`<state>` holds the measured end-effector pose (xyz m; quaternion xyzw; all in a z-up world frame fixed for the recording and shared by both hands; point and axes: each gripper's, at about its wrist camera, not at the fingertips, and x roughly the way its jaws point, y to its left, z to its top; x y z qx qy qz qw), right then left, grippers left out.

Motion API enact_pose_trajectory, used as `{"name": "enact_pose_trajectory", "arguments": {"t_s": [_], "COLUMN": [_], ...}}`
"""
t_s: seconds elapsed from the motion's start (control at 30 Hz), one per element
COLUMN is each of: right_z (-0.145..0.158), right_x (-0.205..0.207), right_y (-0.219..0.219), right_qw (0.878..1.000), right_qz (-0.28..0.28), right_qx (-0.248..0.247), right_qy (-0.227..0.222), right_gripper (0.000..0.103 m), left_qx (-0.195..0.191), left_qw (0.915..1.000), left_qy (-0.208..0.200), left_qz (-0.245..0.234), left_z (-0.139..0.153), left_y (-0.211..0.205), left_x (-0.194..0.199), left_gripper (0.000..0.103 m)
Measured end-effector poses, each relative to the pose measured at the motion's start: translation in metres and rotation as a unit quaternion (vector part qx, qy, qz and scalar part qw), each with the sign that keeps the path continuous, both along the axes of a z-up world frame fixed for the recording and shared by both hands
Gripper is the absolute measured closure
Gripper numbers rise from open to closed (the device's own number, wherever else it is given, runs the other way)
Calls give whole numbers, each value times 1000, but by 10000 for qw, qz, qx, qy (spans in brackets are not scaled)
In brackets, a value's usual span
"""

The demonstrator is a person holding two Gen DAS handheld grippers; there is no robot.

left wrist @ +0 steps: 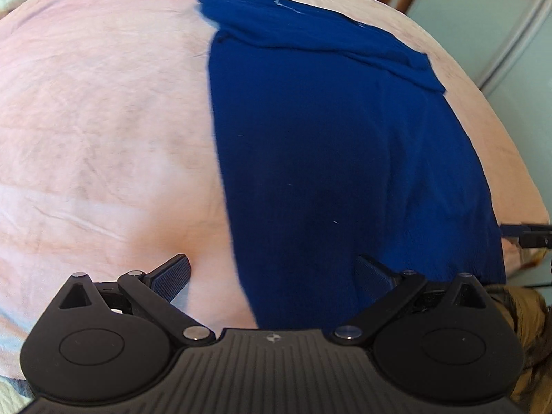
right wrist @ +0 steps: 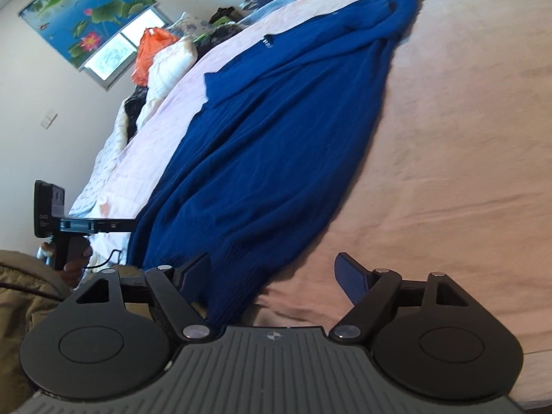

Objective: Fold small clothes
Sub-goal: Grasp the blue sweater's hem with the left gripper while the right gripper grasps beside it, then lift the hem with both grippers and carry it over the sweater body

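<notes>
A dark blue knitted garment [left wrist: 345, 138] lies folded lengthwise on a pink bed sheet [left wrist: 103, 103]. Its sleeves are folded across the far end. It also shows in the right wrist view [right wrist: 276, 131]. My left gripper [left wrist: 272, 272] is open and straddles the garment's near left edge. My right gripper [right wrist: 272, 272] is open over the near hem corner, its left finger over the fabric. The right gripper's tips [left wrist: 528, 233] show at the right edge of the left wrist view. The left gripper [right wrist: 79, 224] shows at the left of the right wrist view.
A pile of bedding and clothes with an orange bag [right wrist: 151, 55] lies at the bed's far side. A lotus picture [right wrist: 86, 10] hangs on the wall. A door and pale cabinet [left wrist: 500, 17] stand beyond the bed. The person's tan jacket [right wrist: 20, 286] is close by.
</notes>
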<state>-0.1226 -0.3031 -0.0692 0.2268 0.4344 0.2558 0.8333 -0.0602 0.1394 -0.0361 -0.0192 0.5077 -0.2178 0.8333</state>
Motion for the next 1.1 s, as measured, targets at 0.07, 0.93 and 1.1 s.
{"name": "enact_pose_trajectory", "arguments": {"t_s": [0.07, 0.93, 1.1], "right_z": [-2, 37, 23], "right_x": [2, 0, -5], "right_y": [9, 20, 0], "right_qw": [9997, 9971, 9994], "right_qz": [189, 355, 190], "right_qx": [116, 72, -32], "right_qy": [27, -668, -302], "right_gripper": [26, 93, 92], "left_qx": [-87, -776, -267], "left_qw": [9997, 9934, 9973], "left_qy": [-12, -455, 28], "left_qz": [-222, -716, -687], "left_z": [0, 34, 12], "left_y": [-11, -72, -86], "left_x": [-6, -2, 8], "left_gripper": [1, 90, 89]}}
